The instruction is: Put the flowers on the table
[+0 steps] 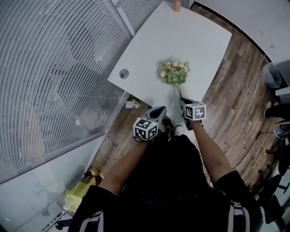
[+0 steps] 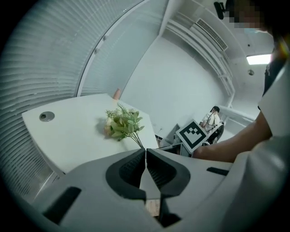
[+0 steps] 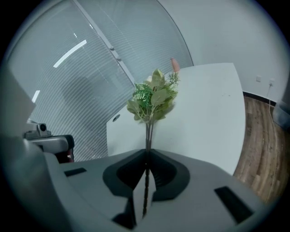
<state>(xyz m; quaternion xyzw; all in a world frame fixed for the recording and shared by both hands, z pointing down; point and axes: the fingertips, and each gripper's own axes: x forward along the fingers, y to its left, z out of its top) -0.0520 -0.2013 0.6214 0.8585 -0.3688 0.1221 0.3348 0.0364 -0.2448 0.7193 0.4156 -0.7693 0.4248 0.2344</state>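
A small bunch of green and pale flowers (image 1: 175, 72) hangs over the near part of the white table (image 1: 149, 50). Its thin stems run back into my right gripper (image 1: 185, 105), which is shut on them. In the right gripper view the flowers (image 3: 153, 99) stand upright straight ahead, and the stems pass between the closed jaws of my right gripper (image 3: 146, 156). My left gripper (image 1: 157, 113) is beside the right one at the table's near edge, shut with nothing in it. The left gripper view shows its jaws pressed together (image 2: 145, 156) and the flowers (image 2: 122, 124) ahead over the table.
A round cable hole (image 1: 123, 73) sits at the table's left side, and a small pinkish object (image 1: 176, 5) stands at its far end. Glass walls with blinds (image 1: 50, 77) run along the left. Wooden floor (image 1: 235, 90) and office gear lie to the right.
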